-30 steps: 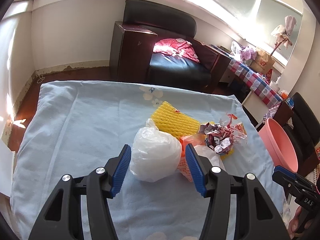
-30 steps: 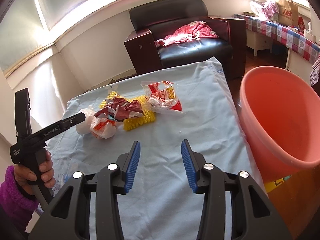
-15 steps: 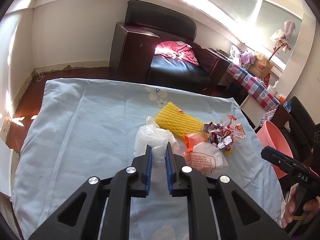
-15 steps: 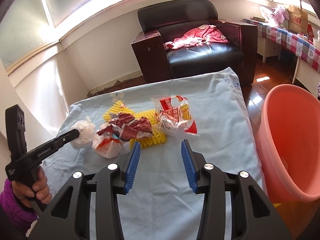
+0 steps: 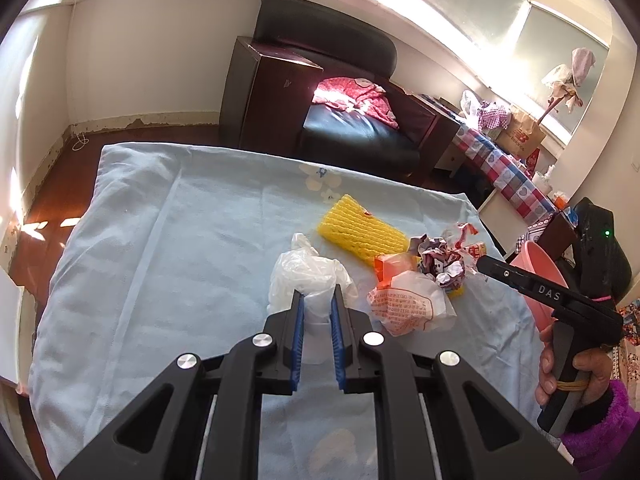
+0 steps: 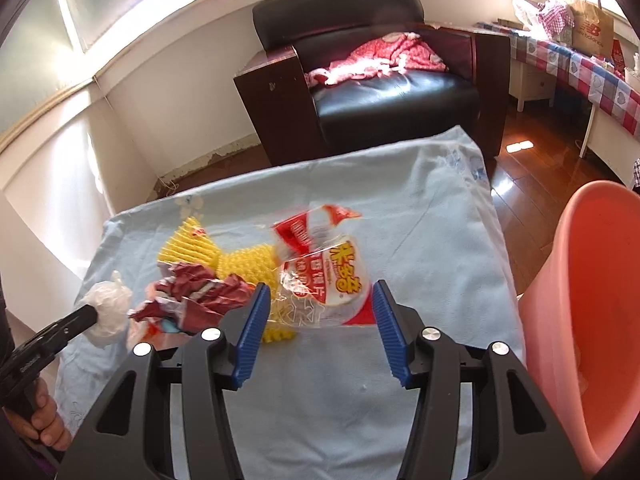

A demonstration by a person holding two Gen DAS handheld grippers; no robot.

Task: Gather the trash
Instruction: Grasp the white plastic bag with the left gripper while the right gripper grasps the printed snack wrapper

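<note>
A: Left gripper: what is held?
B: The white plastic bag is pinched between the narrowed blue pads, on the light blue cloth. Same bag is seen at the tip in the right wrist view.
A: Right gripper?
B: Jaws are opening, about half wide. The red-and-clear snack wrapper is framed between the pads; no contact can be made out, so nothing is gripped.
A: Rest of the trash?
B: Yellow foam net lies behind the bag; the orange-printed white wrapper is just beside the bag on the right, and the crumpled dark red wrapper is beyond it, touching the pile.
A: Bin?
B: Pink bucket is seen off the cloth's right edge, apart from the pile.
A: Hands?
B: The right gripper's handle is held by a hand with a purple sleeve.
</note>
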